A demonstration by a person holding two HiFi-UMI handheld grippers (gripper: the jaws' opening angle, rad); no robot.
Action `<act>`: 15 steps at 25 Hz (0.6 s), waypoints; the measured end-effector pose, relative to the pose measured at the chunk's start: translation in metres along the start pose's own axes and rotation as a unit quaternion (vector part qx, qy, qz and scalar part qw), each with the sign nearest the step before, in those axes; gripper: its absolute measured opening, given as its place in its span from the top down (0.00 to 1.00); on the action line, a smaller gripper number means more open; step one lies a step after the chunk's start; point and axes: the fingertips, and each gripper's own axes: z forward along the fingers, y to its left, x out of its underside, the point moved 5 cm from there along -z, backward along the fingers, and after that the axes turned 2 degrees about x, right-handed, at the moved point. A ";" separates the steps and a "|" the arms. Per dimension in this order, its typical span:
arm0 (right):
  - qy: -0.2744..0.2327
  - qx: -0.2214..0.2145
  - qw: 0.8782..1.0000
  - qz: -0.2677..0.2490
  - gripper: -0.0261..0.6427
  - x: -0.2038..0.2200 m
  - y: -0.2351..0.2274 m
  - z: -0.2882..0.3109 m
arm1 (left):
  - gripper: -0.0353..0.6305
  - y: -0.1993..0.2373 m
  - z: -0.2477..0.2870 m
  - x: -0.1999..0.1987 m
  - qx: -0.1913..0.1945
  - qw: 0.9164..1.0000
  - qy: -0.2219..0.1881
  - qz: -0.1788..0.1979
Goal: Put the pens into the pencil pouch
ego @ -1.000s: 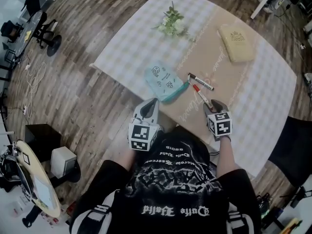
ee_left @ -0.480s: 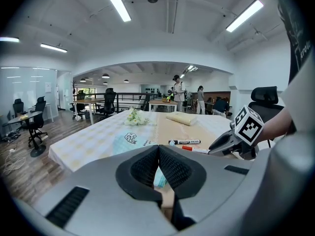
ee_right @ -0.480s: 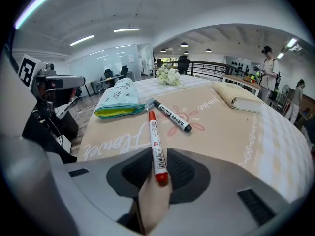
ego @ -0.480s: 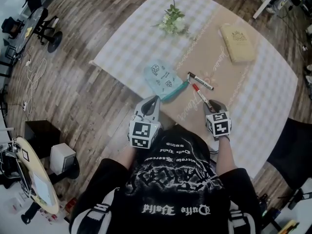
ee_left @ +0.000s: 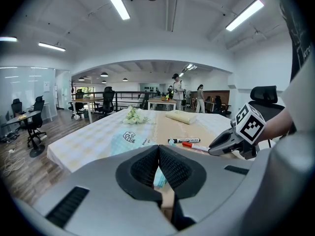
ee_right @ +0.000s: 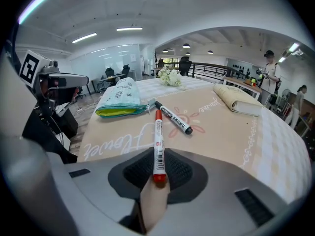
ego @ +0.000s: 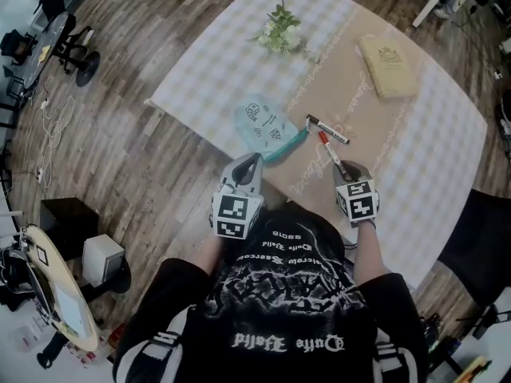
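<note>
the right tool point(ee_right: 157, 156), jaws just closing, pinches the red pen point(ee_right: 158, 129) by its near end, pen pointing away, pencil pouch point(ee_right: 118, 100) ahead-left, nearer the pressed-together left tool point(ee_left: 158, 149).

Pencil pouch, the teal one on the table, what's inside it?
Only a strip of yellow lining shows along the near edge of the pencil pouch; its top side covers the rest of the inside. The red pen and black pen are outside it.

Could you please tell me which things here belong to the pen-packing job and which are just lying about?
Belongs to the job: red pen, black pen, teal pencil pouch.
Just lying about: flower bunch, beige notebook.
</note>
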 end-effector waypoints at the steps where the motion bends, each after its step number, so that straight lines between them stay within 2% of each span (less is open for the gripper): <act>1: -0.005 0.001 1.000 0.004 0.85 -0.001 0.000 -0.002 | 0.92 0.000 0.000 0.000 0.000 1.000 0.001 0.001; 10: -0.048 0.018 0.998 0.045 0.85 -0.009 0.002 -0.022 | 0.90 -0.004 0.009 0.009 0.019 0.999 0.041 0.011; 13: -0.051 0.019 0.997 0.052 0.85 -0.008 0.005 -0.026 | 0.75 -0.009 0.014 0.014 0.034 0.997 0.066 0.025; 15: -0.054 0.019 0.997 0.055 0.85 -0.007 0.008 -0.030 | 0.70 -0.014 0.019 0.020 0.040 0.993 0.090 0.058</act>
